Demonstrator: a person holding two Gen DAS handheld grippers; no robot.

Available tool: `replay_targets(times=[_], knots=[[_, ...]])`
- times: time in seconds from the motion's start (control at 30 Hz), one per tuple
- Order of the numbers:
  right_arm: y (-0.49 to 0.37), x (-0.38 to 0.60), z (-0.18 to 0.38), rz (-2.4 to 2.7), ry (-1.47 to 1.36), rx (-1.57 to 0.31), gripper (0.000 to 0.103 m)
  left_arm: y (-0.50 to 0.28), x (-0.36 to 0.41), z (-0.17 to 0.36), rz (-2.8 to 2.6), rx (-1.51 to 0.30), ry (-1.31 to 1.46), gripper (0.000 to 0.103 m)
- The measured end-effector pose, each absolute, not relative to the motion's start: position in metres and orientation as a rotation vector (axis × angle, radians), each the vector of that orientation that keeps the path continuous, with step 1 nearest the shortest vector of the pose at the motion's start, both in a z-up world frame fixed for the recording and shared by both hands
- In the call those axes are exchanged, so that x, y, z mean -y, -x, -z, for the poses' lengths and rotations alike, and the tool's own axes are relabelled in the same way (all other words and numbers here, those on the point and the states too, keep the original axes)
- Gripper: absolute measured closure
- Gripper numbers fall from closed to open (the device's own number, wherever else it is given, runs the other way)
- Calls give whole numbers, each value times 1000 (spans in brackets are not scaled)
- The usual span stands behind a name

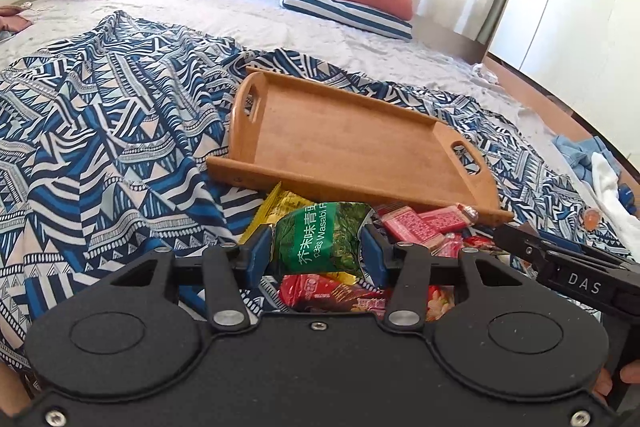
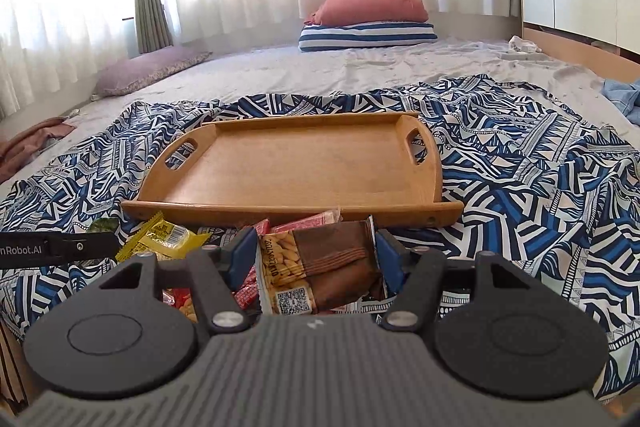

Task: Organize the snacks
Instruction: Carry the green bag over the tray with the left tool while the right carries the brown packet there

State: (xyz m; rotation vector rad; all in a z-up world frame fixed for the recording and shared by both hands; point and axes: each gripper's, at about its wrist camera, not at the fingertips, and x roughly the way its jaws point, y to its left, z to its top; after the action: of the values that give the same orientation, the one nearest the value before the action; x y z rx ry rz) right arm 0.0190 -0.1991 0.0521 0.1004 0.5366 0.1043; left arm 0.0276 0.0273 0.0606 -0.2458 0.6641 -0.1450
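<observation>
Crinkly green pea packet [image 1: 320,239] sits clamped in my left gripper [image 1: 316,251] and a brown peanut packet [image 2: 324,263] in my right gripper [image 2: 316,259], both just before the wooden tray [image 2: 288,163]; they look light, soft and slippery, best pinched mid-body.
</observation>
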Motion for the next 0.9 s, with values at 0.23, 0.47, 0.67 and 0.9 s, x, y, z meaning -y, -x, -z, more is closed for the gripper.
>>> replay_targets(times=[0.23, 0.47, 0.67, 0.9], knots=[[-27, 197, -61, -111, -102, -529, 37, -36, -15, -77, 180, -636, 226, 57], [-47, 195, -76, -128, -112, -533, 37, -62, -6, -95, 223, -647, 188, 57], [-73, 199, -90, -136, -125, -541, 37, -94, -7, -108, 249, -676, 202, 57], [-113, 208, -92, -144, -186, -606, 37, -140, -3, -110, 266, -744, 206, 57]])
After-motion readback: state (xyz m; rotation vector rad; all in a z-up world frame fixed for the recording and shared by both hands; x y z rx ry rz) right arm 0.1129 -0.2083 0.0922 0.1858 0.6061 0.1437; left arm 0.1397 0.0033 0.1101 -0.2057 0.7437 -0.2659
